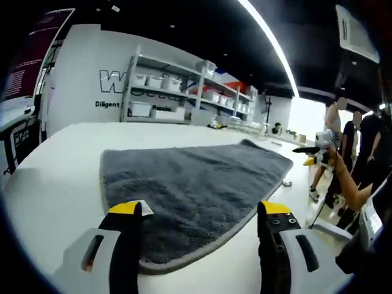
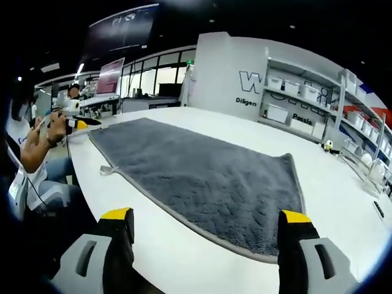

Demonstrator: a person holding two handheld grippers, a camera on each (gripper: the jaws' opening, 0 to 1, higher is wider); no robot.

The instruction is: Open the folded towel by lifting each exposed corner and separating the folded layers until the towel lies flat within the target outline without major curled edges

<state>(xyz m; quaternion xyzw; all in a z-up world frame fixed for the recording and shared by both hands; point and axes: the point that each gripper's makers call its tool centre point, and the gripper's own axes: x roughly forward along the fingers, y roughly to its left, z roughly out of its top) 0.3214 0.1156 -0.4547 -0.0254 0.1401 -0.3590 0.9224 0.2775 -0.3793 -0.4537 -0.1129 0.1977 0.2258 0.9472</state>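
A dark grey towel (image 1: pixel 196 184) lies spread flat on the white table (image 1: pixel 55 177), its near edge curving between my left gripper's (image 1: pixel 205 211) jaws. That gripper is open, hovering just above the towel's near edge, holding nothing. In the right gripper view the same towel (image 2: pixel 196 177) stretches from near right to far left, with a small loop tag (image 2: pixel 107 169) at its left edge. My right gripper (image 2: pixel 205 220) is open above the table's near edge, short of the towel, with nothing between its yellow-tipped jaws.
White shelving with bins (image 1: pixel 177 95) stands past the table's far side, and it appears again as shelves (image 2: pixel 318 104) at the right. A person's hand with another gripper (image 1: pixel 318 153) is at the table's right end. People (image 1: pixel 352 131) stand behind.
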